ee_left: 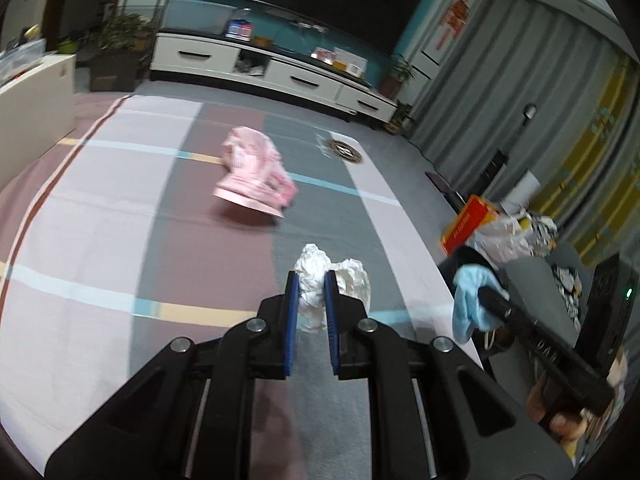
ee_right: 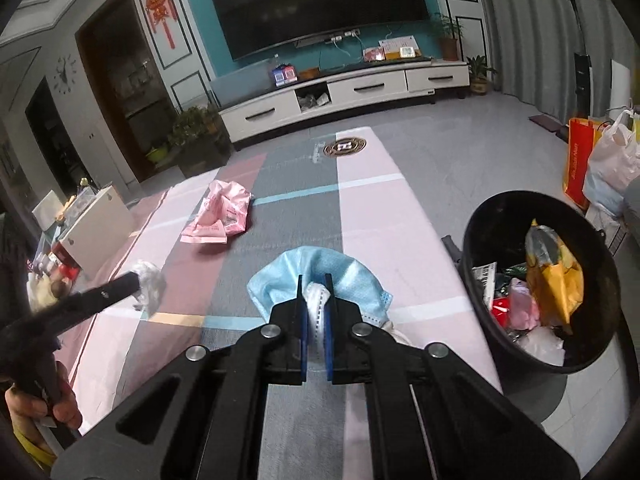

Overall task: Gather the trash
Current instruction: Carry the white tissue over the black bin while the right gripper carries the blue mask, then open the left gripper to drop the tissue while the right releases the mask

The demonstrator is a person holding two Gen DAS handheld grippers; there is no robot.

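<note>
Pinching one tissue wad left hand-held gripper, one mask right hand-held gripper.

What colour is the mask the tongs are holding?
Light blue. The mask shows best in the right wrist view, pinched in the right tongs.

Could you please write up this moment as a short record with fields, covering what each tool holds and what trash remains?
left tool: shut on crumpled white paper
right tool: shut on blue face mask
trash bin: black, open, to the right of the rug, already holding wrappers
left on rug: pink plastic bag, lying crumpled, apart from both tools
beside bin: orange bag and white plastic bag on the floor
</note>
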